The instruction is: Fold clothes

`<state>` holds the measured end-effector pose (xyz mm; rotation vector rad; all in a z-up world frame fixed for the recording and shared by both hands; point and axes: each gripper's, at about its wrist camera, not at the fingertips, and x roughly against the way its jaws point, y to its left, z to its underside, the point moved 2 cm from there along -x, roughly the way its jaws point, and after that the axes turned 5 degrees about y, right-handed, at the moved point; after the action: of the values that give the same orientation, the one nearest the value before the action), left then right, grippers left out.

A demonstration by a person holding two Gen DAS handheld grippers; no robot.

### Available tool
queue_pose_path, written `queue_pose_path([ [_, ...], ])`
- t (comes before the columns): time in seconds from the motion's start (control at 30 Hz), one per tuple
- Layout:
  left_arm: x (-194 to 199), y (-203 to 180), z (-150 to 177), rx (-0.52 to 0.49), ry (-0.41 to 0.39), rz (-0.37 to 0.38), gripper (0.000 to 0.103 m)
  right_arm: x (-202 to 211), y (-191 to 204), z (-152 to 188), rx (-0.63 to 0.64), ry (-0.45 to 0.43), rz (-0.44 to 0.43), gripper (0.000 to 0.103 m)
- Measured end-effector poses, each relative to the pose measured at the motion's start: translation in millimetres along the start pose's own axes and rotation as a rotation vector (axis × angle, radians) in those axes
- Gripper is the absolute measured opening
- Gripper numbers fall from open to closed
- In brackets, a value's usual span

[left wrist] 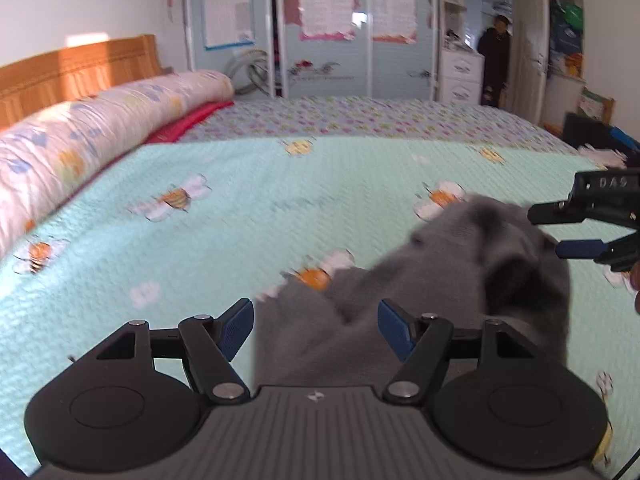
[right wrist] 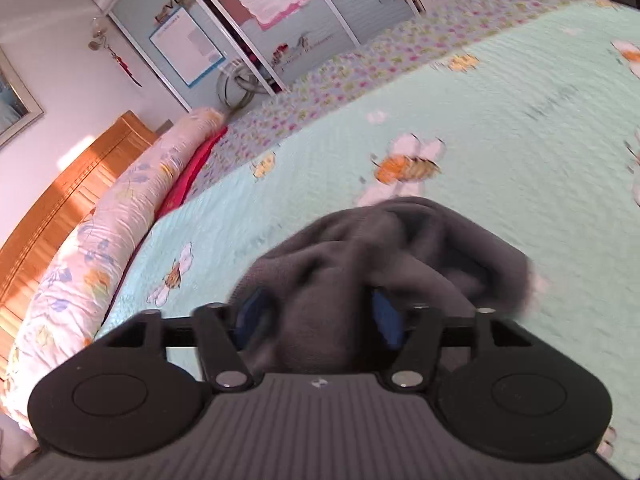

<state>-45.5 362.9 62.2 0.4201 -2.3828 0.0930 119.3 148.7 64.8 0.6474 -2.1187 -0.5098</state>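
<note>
A dark grey garment (left wrist: pixel 440 280) lies bunched on the mint bee-print bedspread (left wrist: pixel 240 200). My left gripper (left wrist: pixel 316 330) is open, its blue pads (left wrist: pixel 240 326) on either side of the garment's near flat edge without pressing it. My right gripper (left wrist: pixel 546 231) comes in from the right at the garment's raised hump. In the right wrist view the garment (right wrist: pixel 400 248) is heaped between the right gripper's (right wrist: pixel 319 316) fingers. It partly covers both blue pads (right wrist: pixel 250 314), which stand wide apart, and no squeeze shows.
A long rolled quilt (left wrist: pixel 100 136) and a red cloth (left wrist: pixel 188 124) lie along the orange headboard (left wrist: pixel 72 68) at the left. Wardrobe doors with posters (left wrist: pixel 324 8) stand behind the bed. A person (left wrist: pixel 495 60) stands in a far doorway.
</note>
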Motion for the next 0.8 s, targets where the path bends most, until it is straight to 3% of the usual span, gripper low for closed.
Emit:
queue_pose_path([
  [0.13,-24.7,-27.0,20.9,-0.013,0.080,0.032,0.072,21.4,-35.2,27.0,-0.011,0.021,0.024,0.068],
  [0.33,-58.0,-51.4,20.3,-0.074,0.141,0.031,0.072,-0.9,-60.4,43.8,0.027,0.059,0.152,0.075],
  [0.37,-66.0,-49.7,20.5,-0.061,0.151,0.046,0.068,-11.9,-62.5,44.3,0.017,0.081,0.154,0.075],
  [0.4,-73.6,-46.9,19.8,-0.039,0.158,0.068,0.052,-24.9,-62.5,45.5,0.001,0.113,0.133,0.075],
  [0.43,-77.5,-44.3,18.4,-0.017,0.162,0.072,0.041,-37.7,-62.1,46.6,-0.013,0.145,0.116,0.061],
  [0.47,-78.1,-41.6,14.4,-0.003,0.163,0.062,0.015,-49.2,-59.5,47.5,-0.010,0.172,0.126,0.045],
  [0.5,-66.4,-38.2,4.7,-0.002,0.123,0.060,0.004,-58.6,-56.7,47.8,-0.007,0.193,0.133,0.020],
  [0.57,-36.1,-30.9,-17.4,-0.004,0.021,0.063,0.002,-46.8,-47.8,40.5,0.000,0.149,0.105,0.004],
  [0.67,9.6,-20.1,-50.5,-0.008,-0.132,0.066,0.002,2.0,-33.2,15.4,0.015,-0.003,0.037,0.004],
  [0.8,70.8,-8.7,-83.1,0.005,-0.276,0.075,0.003,103.8,-22.0,-29.0,0.046,-0.245,0.005,0.003],
])
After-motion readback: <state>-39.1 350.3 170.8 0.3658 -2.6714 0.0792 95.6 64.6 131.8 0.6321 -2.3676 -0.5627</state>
